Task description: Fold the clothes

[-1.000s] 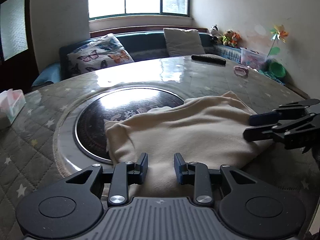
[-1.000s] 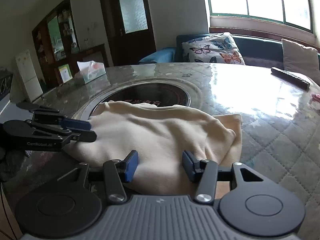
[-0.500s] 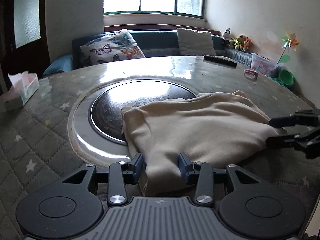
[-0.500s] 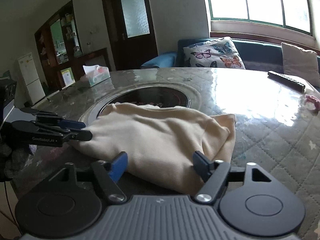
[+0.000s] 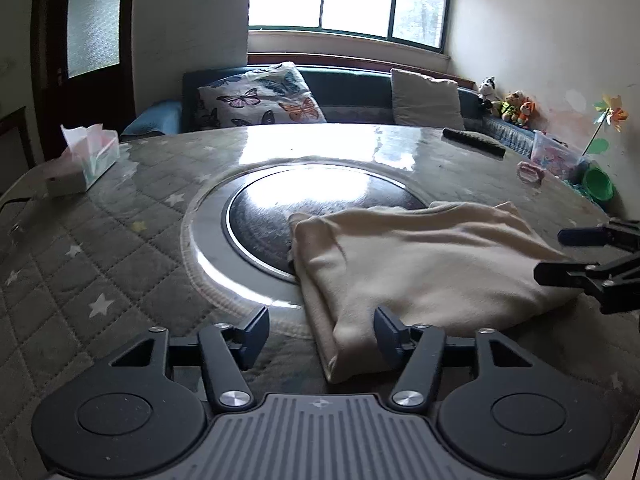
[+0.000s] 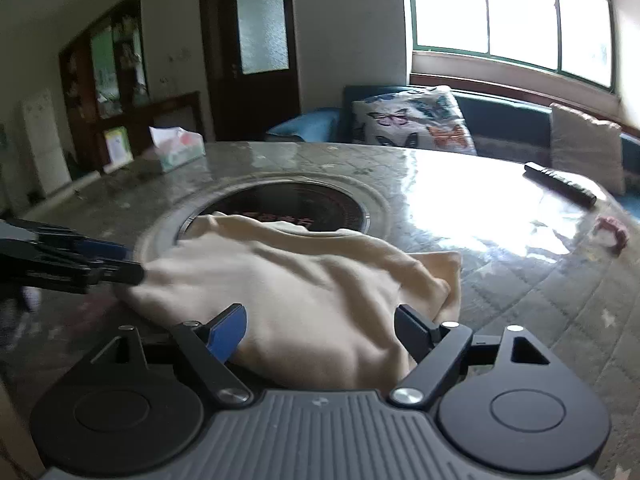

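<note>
Both grippers' jaws opening wider, cream garment (image 5: 420,264) folded, rumpled

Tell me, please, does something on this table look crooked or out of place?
The folded cream garment lies partly over the dark round inset in the table, and one far corner sticks out past the fold. No spill or damage shows.

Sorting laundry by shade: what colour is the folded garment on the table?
Plain cream, no pattern; the garment shows best in the left wrist view.
</note>
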Motion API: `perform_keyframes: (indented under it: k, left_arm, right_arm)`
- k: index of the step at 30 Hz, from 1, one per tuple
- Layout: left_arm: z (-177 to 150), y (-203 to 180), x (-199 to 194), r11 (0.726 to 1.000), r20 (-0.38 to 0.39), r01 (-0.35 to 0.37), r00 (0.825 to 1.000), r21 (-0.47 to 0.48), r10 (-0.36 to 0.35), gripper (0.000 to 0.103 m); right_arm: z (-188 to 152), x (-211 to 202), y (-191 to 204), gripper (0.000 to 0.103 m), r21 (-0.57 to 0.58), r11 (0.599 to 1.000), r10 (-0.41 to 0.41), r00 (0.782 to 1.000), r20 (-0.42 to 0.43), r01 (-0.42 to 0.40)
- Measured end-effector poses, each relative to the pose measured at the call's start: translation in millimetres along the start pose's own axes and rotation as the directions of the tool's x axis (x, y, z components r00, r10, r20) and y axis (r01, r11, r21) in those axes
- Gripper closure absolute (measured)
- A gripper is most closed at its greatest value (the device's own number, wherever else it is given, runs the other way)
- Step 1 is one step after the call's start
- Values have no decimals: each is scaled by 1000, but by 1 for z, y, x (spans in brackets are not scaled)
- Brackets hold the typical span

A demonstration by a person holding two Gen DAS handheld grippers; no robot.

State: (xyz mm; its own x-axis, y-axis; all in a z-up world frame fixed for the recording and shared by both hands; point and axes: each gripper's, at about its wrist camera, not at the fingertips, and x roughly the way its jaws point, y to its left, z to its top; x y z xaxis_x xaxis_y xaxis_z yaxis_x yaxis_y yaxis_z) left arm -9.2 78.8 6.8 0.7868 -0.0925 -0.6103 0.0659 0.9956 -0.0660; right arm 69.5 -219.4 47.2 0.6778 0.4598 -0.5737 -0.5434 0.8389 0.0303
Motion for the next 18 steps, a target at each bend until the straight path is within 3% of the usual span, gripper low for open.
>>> perform_keyframes:
  k: [4, 11, 18]
  left_arm:
    - [-4, 2, 0, 1000, -7, -8, 1000, -5, 8, 37]
    - [-4, 6, -6, 1000, 10, -13, 1000, -12, 13, 32]
    - [-8, 11, -2, 999, -4, -31, 1000, -39, 31, 28]
  right_arm:
    - [-1, 18, 11, 13, -65, 996, -63, 998, -28, 61]
    - [-5, 19, 11, 12, -76, 995, -64, 997, -37, 61]
    - [-9, 26, 17, 4, -95, 993, -73, 996, -55, 67]
